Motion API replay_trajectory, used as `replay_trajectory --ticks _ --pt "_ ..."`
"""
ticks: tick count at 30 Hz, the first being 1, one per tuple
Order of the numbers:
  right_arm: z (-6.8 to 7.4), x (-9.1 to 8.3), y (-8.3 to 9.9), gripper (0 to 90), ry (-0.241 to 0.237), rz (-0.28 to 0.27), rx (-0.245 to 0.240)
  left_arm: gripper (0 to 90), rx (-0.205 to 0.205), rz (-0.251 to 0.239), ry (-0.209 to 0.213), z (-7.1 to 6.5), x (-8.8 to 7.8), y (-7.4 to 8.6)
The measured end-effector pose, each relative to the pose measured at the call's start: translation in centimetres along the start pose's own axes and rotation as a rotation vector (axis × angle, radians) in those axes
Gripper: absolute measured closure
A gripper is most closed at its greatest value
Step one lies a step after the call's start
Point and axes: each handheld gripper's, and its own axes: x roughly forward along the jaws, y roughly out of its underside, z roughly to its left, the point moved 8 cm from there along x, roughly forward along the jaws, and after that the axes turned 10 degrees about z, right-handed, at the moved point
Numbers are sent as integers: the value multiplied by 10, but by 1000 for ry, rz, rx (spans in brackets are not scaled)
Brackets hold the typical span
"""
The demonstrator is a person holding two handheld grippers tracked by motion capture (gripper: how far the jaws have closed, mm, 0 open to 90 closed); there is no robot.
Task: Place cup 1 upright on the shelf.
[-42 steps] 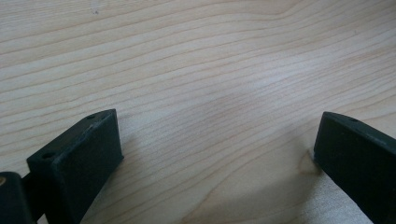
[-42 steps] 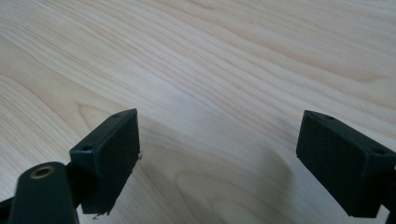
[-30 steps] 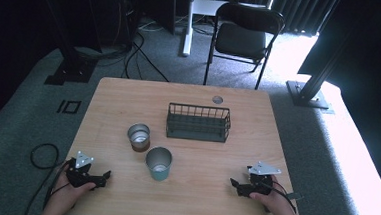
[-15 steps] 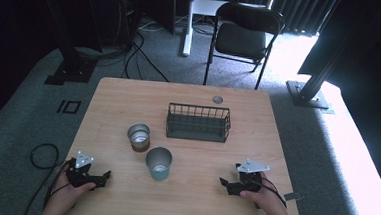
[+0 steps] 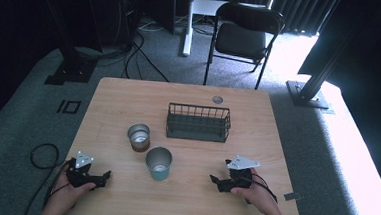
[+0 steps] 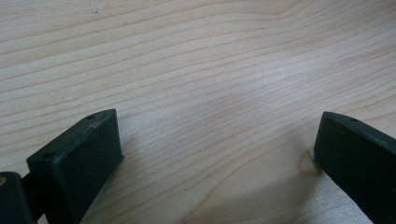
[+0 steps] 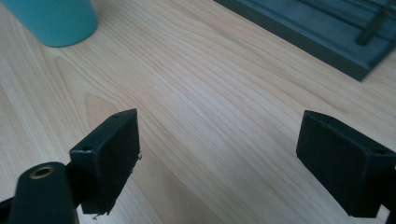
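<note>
2 hand-held tools sit low over the near edge of a pale wood tabletop (image 5: 129, 98), 1 in each of the person's hands. The left tool (image 5: 105, 174) is at the near left corner, its 2 black jaws spread wide with bare wood grain between them and nothing in its grip. The right tool (image 5: 214, 179) is at the near right, pointing left toward the cups, jaws likewise wide apart and holding nothing.

2 cups stand near the middle of the tabletop. The teal cup (image 5: 158, 163), upright and open at the top, is the nearer of the 2, well to the left of the right tool; in the right gripper view its base shows at the far left corner. The metal cup (image 5: 138, 136) with a brown lower band stands just beyond it and slightly left, close to it but apart.

1 dark wire basket (image 5: 198, 122) rests to the right of the metal cup, toward the far side. 1 small round grommet (image 5: 217, 99) is set in the tabletop's far edge. 1 black folding chair (image 5: 244, 38) stands on the grey carpet beyond.

No brand, label or readable writing can be made out on any item.
</note>
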Motion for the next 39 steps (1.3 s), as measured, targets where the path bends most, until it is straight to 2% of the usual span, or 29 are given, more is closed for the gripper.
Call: replay_trajectory --ticks 11,22,31,39 --pt "17 6 -20 131 -41 -20 -49 17 0 0 0 0 0 0" --pt "44 20 -39 131 -99 -29 -118 17 0 0 0 0 0 0" --pt "61 28 -52 133 -143 -41 -153 17 0 0 0 0 0 0" --pt "72 31 -62 133 -163 -56 -180 17 0 0 0 0 0 0"
